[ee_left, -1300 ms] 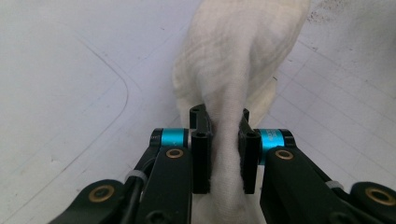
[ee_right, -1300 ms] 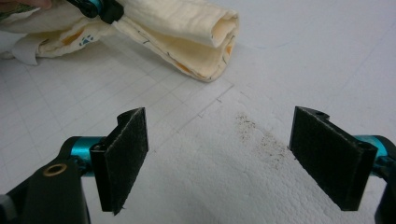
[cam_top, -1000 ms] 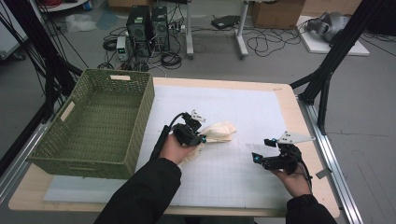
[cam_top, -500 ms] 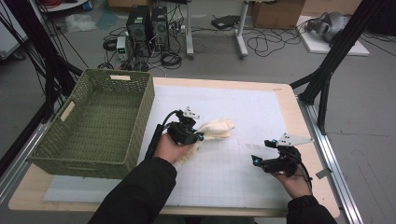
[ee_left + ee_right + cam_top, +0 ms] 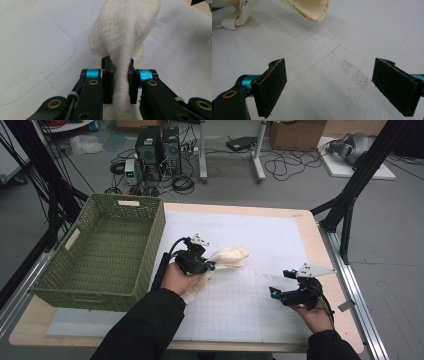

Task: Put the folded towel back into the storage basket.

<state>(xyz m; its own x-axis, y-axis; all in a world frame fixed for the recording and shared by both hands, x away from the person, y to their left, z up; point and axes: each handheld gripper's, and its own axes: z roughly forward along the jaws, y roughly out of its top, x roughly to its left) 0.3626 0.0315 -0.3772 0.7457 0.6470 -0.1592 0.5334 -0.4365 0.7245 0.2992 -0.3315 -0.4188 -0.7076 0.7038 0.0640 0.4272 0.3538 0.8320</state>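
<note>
- Left gripper (image 5: pixel 209 265) is clamped on the bunched cloth (image 5: pixel 229 256), lifted over the mat, right of the basket (image 5: pixel 150 240)
- Right gripper (image 5: pixel 278 287), jaws just widened, holds nothing
- The thin pinch could slip; the hanging end may snag the basket's rim

You are looking down on a pale wooden table (image 5: pixel 310 227) topped with a white gridded mat (image 5: pixel 260 240), set on a grey concrete floor (image 5: pixel 400 245). In the upper middle of the frame, two black computer towers (image 5: pixel 157 145) stand among tangled black cables (image 5: pixel 285 167). At upper right sits a brown cardboard box (image 5: pixel 295 132). Black metal struts (image 5: pixel 350 195) cross the right side; what may be a white board (image 5: pixel 352 167) lies beyond them.
</note>
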